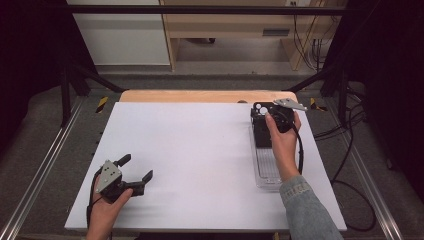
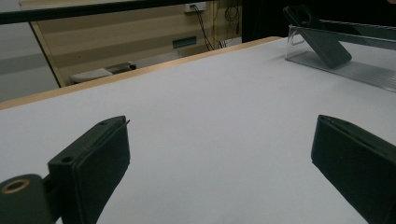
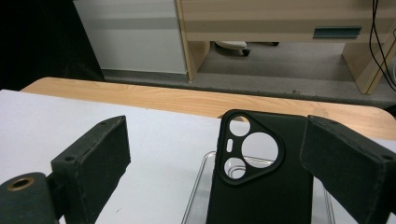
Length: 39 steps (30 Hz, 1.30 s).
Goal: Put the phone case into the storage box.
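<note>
**Clerk:** Count from the near edge outward, please.

**Operator:** Item one: left gripper [image 1: 136, 169], one unit, in the person's left hand [image 1: 106, 210] at the near left of the white table [image 1: 190, 150]. From here I read its two jaws spread wide, nothing between them but bare table top. Its own view confirms that.

**Clerk:** Next?

**Operator:** Item two: clear plastic tray [image 1: 267, 172], one unit, lying lengthwise along the right side of the table. I see ribbing on its floor and count no loose contents in the near half.

**Clerk:** And in the far half?

**Operator:** Item three: black phone case [image 3: 261, 182], one unit, standing tilted at the tray's far end. It has one camera opening holding three round holes and one small slot.

**Clerk:** The other tool?

**Operator:** Item four: right gripper [image 3: 210, 163], one unit, in the right hand [image 1: 282, 142], over the tray's far end. Its jaws stand well apart. The case sits beside the right-hand jaw; I cannot tell whether they touch. It is not clamped.

**Clerk:** Beyond that?

**Operator:** One wooden table edge [image 1: 205, 96], then floor.
</note>
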Motion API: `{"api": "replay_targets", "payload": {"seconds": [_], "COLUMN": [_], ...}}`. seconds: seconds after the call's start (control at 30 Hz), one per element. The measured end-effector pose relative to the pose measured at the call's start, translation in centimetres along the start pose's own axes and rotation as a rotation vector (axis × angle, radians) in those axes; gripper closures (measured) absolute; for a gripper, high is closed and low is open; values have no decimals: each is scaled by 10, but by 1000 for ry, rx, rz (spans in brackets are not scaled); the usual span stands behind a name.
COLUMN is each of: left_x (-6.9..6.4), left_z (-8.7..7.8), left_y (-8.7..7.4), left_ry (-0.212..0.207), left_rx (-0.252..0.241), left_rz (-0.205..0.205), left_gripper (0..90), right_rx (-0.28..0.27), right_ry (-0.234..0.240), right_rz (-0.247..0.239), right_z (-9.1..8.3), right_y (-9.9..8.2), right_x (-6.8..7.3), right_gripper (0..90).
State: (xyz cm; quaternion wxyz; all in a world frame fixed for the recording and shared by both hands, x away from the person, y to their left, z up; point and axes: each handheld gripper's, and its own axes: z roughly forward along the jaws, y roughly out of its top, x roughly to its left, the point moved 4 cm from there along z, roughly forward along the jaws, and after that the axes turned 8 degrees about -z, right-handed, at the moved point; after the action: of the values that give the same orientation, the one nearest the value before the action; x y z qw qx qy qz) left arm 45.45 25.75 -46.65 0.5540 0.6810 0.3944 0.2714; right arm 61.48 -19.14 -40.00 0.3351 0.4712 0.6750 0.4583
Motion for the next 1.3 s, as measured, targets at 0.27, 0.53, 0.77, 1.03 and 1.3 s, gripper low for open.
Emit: {"api": "replay_targets", "payload": {"seconds": [0.27, 0.53, 0.77, 1.03, 1.3], "left_x": [1, 1, 2, 4, 7], "left_z": [0, -1, -2, -3, -10], "left_y": [0, 0, 1, 2, 4], "left_ry": [1, 2, 5, -2, 2], "left_rx": [0, -3, -4, -11, -27], "left_rz": [-1, -2, -3, -4, -13], "left_gripper": [47, 46, 46, 41, 28], "right_rx": [-16, -35, -55, -69, -84], "right_ry": [10, 31, 35, 47, 87], "right_rz": [-9, -20, -27, -37, -67], "right_z": [-7, -15, -23, -29, -40], "right_y": [4, 9, 13, 18, 24], "right_x": [3, 9, 10, 11, 19], "right_gripper": [84, 83, 80, 78, 58]}}
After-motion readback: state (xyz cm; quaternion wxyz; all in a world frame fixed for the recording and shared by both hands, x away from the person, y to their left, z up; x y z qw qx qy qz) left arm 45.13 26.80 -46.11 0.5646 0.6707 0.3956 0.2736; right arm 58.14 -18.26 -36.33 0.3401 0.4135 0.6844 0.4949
